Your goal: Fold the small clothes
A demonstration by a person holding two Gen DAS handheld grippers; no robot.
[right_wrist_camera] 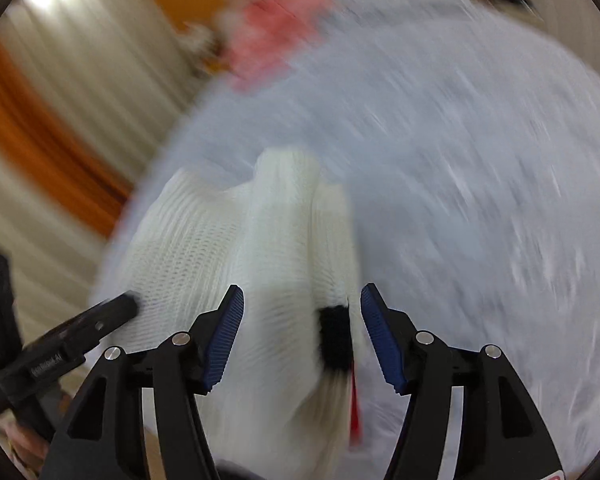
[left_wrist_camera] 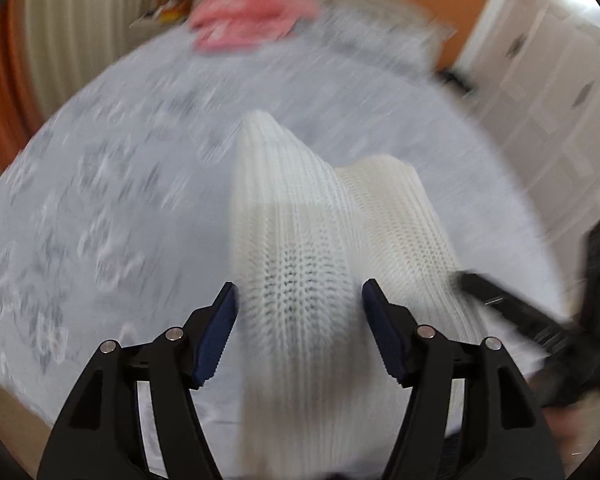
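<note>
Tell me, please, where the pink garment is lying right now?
The pink garment lies at the far end of the pale blue bedspread, upper centre in both wrist views, well beyond the white knit garment and near the cream curtain.

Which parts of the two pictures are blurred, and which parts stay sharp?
Left wrist view: the left claw is sharp, the white knit garment fairly clear close to it, while the bedspread and the pink cloth are smeared by motion. Right wrist view: the right claw is sharp; the bedspread streaks more strongly, and the curtain is smeared too.
</note>
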